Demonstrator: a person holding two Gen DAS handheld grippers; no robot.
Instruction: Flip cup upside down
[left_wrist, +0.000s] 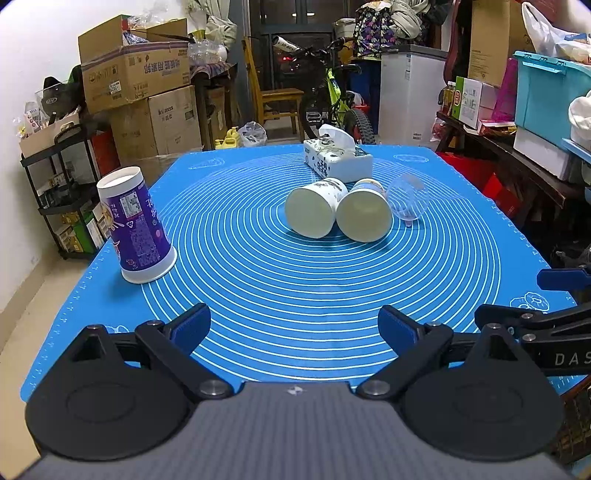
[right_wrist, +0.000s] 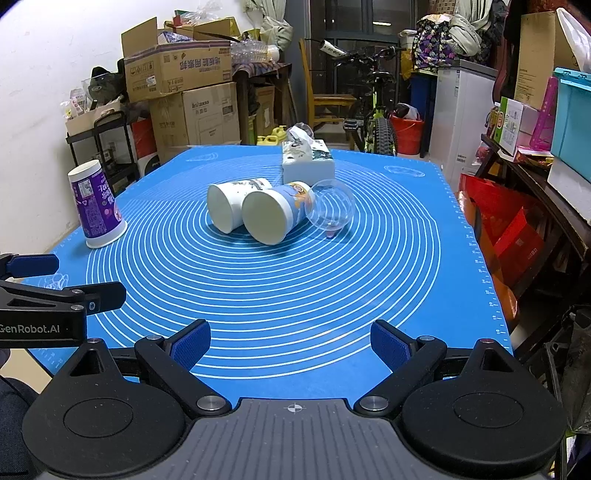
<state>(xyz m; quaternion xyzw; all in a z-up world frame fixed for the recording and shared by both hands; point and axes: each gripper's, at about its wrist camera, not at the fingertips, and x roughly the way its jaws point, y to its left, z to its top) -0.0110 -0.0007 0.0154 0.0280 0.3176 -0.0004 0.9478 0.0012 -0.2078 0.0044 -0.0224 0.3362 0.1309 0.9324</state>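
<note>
A purple paper cup (left_wrist: 135, 225) stands upside down at the left edge of the blue mat (left_wrist: 295, 295); it also shows in the right wrist view (right_wrist: 94, 205). Two white paper cups (left_wrist: 314, 210) (left_wrist: 364, 212) lie on their sides mid-mat, mouths toward me, touching each other; in the right wrist view they are a white one (right_wrist: 231, 208) and a blue-printed one (right_wrist: 275, 214). A clear plastic cup (left_wrist: 408, 201) (right_wrist: 330, 208) lies beside them on the right. My left gripper (left_wrist: 293, 328) and right gripper (right_wrist: 291, 341) are both open and empty, near the mat's front edge.
A tissue box (left_wrist: 338, 158) (right_wrist: 306, 160) sits behind the cups. The other gripper shows at the right edge in the left wrist view (left_wrist: 554, 321) and at the left edge in the right wrist view (right_wrist: 55, 299). Cardboard boxes (left_wrist: 136, 74), a bicycle (left_wrist: 340, 96) and shelves surround the table.
</note>
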